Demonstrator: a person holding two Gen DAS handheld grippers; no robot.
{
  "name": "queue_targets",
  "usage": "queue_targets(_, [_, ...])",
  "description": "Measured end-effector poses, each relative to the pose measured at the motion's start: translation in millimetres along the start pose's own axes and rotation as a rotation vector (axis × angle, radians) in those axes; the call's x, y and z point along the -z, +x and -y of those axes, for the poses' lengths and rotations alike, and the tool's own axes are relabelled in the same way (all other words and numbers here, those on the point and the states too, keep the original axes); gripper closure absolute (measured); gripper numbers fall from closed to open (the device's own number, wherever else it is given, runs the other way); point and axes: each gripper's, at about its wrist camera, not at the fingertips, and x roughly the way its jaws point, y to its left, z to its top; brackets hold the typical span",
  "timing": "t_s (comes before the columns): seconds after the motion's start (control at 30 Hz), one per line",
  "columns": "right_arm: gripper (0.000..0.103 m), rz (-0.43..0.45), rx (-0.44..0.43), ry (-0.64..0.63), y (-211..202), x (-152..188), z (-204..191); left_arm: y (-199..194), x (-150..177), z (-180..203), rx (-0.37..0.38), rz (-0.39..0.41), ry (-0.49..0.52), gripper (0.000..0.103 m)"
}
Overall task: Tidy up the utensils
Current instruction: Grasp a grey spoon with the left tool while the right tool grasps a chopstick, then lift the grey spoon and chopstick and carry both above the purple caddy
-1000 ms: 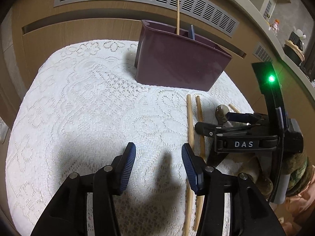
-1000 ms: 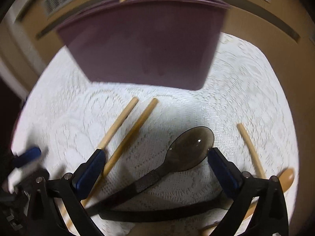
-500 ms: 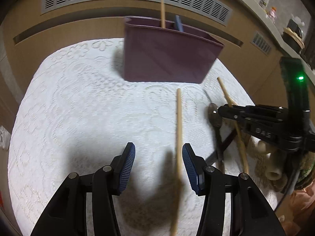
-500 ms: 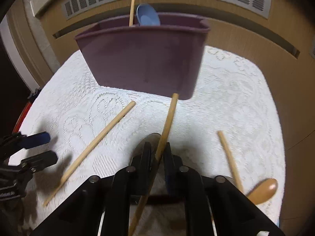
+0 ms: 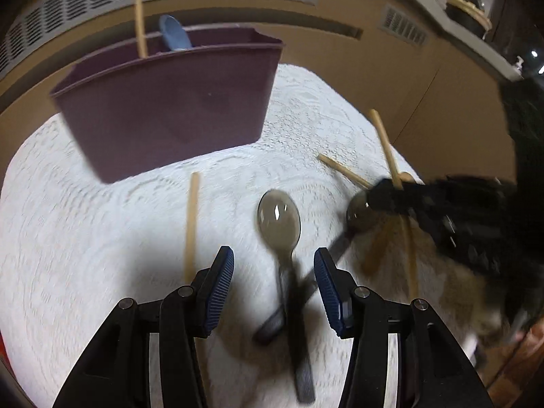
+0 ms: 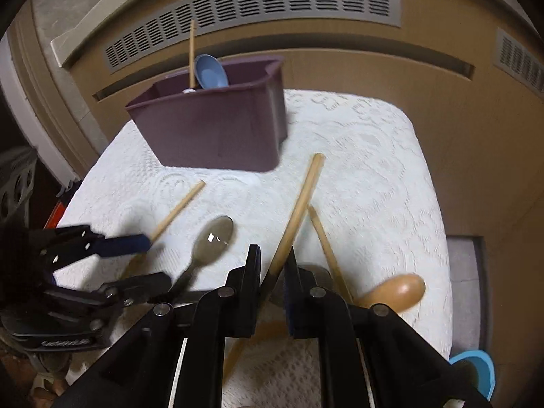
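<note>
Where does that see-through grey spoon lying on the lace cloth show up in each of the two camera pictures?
Left wrist view: the grey spoon lies at centre, bowl just above the open blue-padded jaws.
Right wrist view: the grey spoon lies left of centre, beside the clamped wooden chopstick.
Shared landmark: the purple bin stands behind it in both.

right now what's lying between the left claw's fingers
In the left wrist view, the dark translucent spoon lies on the lace cloth between the open left claw's fingers, untouched.

Bare lace cloth point(image 5: 85, 238) left of purple bin point(image 5: 170, 108), spoons point(image 5: 279, 217) and chopsticks point(image 6: 176, 209) cluttering front and right
</note>
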Motion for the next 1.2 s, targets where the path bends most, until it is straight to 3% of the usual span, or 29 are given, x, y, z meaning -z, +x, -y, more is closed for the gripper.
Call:
queue_targets(0.17, [0.091, 0.008, -0.023, 0.035, -6, 8, 8, 24, -23, 13, -0.032, -0.05, 0.018, 0.053])
queue_targets(0.27, [0.091, 0.024, -0.035, 0.046, -13, 9, 10, 41, -30, 21, -0.114, -0.066, 0.051, 0.056])
queue_targets(0.37, [0.091, 0.038, -0.04, 0.043, -23, 8, 8, 41, -27, 26, -0.155, -0.04, 0.082, 0.069])
queue_targets(0.57, [0.092, 0.077, -0.023, 0.005, -45, 8, -6, 10, -9, 26, -0.161, 0.027, 0.064, 0.069])
queue_targets(0.73, [0.093, 0.111, -0.012, -0.043, -65, 10, -25, -48, 15, 17, -0.139, 0.165, 0.009, 0.069])
queue_targets(0.97, [0.096, 0.188, -0.022, -0.105, -107, 6, -50, -127, 33, 17, -0.184, 0.36, 0.019, 0.069])
queue_targets(1.07, [0.096, 0.262, -0.026, -0.124, -137, -10, -58, -177, 16, 20, -0.194, 0.481, 0.045, 0.069])
queue_targets(1.2, [0.096, 0.433, 0.018, -0.185, -195, -55, -74, -254, -27, 17, -0.21, 0.663, 0.066, 0.069])
